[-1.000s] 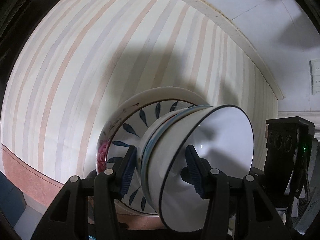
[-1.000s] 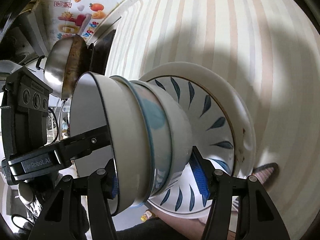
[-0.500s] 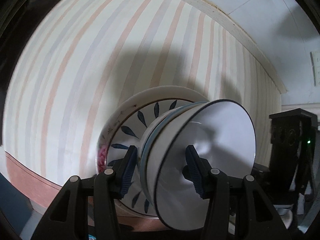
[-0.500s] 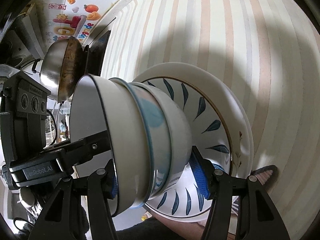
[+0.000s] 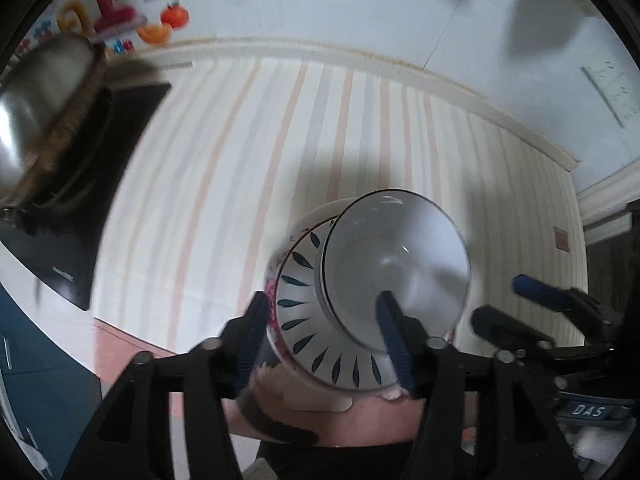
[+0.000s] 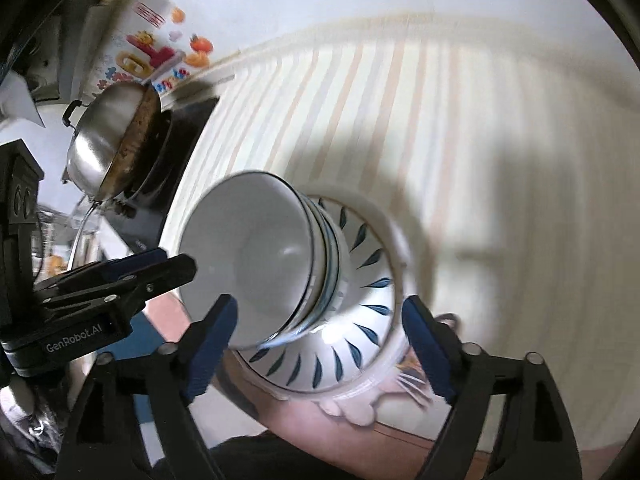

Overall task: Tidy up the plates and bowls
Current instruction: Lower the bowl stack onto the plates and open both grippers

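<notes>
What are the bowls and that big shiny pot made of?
The bowls look like glazed ceramic: smooth white, with a small bright glint inside and a thin dark rim line. The plate under them looks the same, with blue leaf marks painted on. The pot looks like polished steel: silvery and mirror-like. Its inside is brownish, perhaps burnt or stained.

Both views are smeared by motion blur, worst on the steel pan (image 5: pixel 38 120) and the fruit stickers (image 5: pixel 120 12) at the left view's edge, while the striped cloth (image 6: pixel 500 160) turns soft and washed out on the right. Light falls from above, bright on the pale wall (image 5: pixel 320 8), throwing a broad grey shadow across the stripes behind the stacked bowls (image 6: pixel 256 256) and leaving small glints inside the top one. Fisheye bending curves the stripes, and black corners ring each frame
</notes>
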Action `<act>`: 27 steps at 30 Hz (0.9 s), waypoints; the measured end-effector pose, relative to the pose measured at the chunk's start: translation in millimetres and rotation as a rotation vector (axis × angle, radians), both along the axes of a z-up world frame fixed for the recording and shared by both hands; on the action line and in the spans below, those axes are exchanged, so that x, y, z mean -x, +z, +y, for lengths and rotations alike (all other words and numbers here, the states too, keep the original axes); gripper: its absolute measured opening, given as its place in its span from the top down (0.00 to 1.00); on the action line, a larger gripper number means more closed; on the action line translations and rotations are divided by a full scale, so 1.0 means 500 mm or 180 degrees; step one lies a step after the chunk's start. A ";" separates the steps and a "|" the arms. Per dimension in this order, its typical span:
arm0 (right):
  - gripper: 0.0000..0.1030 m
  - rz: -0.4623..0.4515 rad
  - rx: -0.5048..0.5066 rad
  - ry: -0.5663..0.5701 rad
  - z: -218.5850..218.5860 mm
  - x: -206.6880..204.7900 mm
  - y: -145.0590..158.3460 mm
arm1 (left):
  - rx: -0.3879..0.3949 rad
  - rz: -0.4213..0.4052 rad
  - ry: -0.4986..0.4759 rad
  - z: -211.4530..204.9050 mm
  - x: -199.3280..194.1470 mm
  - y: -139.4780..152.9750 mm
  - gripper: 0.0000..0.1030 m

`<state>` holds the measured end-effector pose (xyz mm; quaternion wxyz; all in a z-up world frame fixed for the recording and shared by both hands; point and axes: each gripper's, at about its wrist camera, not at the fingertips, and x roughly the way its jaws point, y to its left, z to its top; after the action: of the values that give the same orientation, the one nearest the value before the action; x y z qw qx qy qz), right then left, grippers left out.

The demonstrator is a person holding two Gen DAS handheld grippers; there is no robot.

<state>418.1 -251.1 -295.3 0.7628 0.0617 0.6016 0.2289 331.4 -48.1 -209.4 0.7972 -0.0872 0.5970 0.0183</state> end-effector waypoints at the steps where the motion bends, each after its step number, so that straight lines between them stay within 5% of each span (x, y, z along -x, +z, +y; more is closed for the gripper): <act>1: 0.11 -0.0105 0.0058 -0.0042 -0.001 0.016 0.023 | -0.0036 -0.0064 -0.0009 0.001 0.009 0.010 0.26; 3: 0.10 -0.0341 0.0162 -0.0153 -0.003 0.053 0.075 | -0.0137 -0.0233 -0.0025 0.003 0.031 0.041 0.14; 8: 0.08 -0.0857 0.0421 -0.0487 -0.003 0.149 0.185 | -0.0274 -0.0623 -0.0067 0.010 0.100 0.115 0.13; 20: 0.06 -0.1288 0.0413 -0.0833 0.006 0.348 0.356 | -0.0336 -0.1137 -0.0232 0.010 0.253 0.264 0.11; 23: 0.05 -0.1410 0.0416 -0.0873 0.002 0.403 0.395 | -0.0373 -0.1268 -0.0221 0.003 0.301 0.296 0.01; 27: 0.05 -0.1552 0.0470 -0.0895 -0.005 0.472 0.431 | -0.0351 -0.1387 -0.0193 -0.007 0.358 0.324 0.01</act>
<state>182.3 -253.8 -80.1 0.9116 0.0319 0.4010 0.0846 152.5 -51.5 -47.4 0.9111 -0.0274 0.4112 0.0077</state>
